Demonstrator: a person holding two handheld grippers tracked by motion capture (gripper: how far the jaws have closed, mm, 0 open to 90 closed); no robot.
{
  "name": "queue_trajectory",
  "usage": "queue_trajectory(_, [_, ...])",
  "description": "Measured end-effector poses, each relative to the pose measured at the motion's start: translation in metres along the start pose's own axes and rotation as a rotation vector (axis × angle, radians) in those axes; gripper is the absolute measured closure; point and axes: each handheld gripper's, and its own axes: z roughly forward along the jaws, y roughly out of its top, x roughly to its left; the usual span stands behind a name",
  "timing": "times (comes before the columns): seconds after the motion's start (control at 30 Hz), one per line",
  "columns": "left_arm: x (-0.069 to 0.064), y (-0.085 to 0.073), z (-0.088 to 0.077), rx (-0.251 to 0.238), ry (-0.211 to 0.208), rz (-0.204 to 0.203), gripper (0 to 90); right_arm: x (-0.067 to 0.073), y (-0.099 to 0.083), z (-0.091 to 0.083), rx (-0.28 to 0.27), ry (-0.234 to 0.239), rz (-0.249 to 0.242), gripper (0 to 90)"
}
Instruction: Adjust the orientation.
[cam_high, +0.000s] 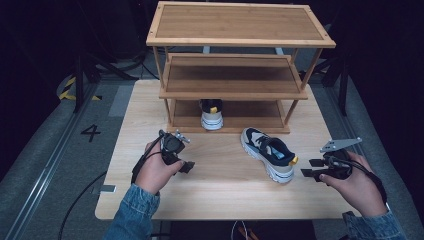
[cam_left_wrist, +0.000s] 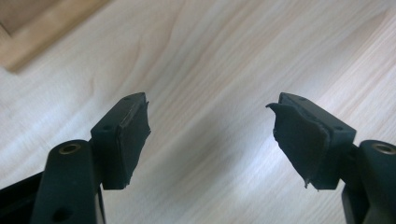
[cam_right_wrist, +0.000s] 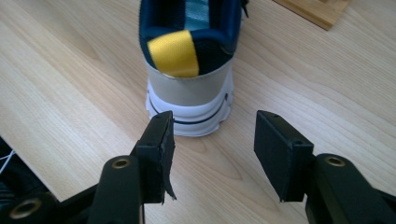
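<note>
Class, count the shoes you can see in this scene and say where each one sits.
2. One shoe stands on the bottom shelf of the wooden rack, heel facing us. The other shoe lies on the table, before the right gripper. None seems hidden.

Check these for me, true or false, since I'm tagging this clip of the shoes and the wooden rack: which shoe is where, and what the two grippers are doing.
1. One white and navy sneaker with a yellow heel tab stands on the bottom shelf of the three-tier wooden rack. True.
2. The second matching sneaker lies on the rack's top shelf. False: it stands on the light wooden table, in front of the rack.
3. The right gripper is clamped on that sneaker's heel. False: its jaws are open, short of the heel.
4. The left gripper is open with nothing between its jaws. True.
5. The middle shelf is bare. True.
</note>
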Motion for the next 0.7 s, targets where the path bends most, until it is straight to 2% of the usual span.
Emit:
queue_trajectory(0.2, [0.002,-0.003,0.001,0.029,0.015,0.005,27.2,0.01,0.006,0.007,-0.017,0.021,-0.024,50.3])
queue_trajectory(0.3, [0.003,-0.005,-0.003,0.01,0.019,-0.005,27.2,0.012,0.011,0.008,-0.045,0.026,-0.03,53.0])
queue_trajectory(0.43, [0.003,-0.007,-0.006,0.014,0.023,-0.004,27.3,0.014,0.017,0.01,-0.078,0.015,-0.016,58.0])
queue_trajectory(0.53, [0.002,-0.009,-0.006,0.01,0.02,-0.006,27.3,0.015,0.018,0.014,-0.079,0.016,-0.022,65.0])
queue_trajectory(0.63, [0.002,-0.01,-0.007,0.007,0.015,-0.007,27.4,0.017,0.02,0.011,-0.084,-0.006,-0.036,73.5])
queue_trajectory(0.7, [0.002,-0.011,-0.007,0.01,0.016,-0.006,27.5,0.018,0.022,0.01,-0.072,-0.008,-0.045,81.7])
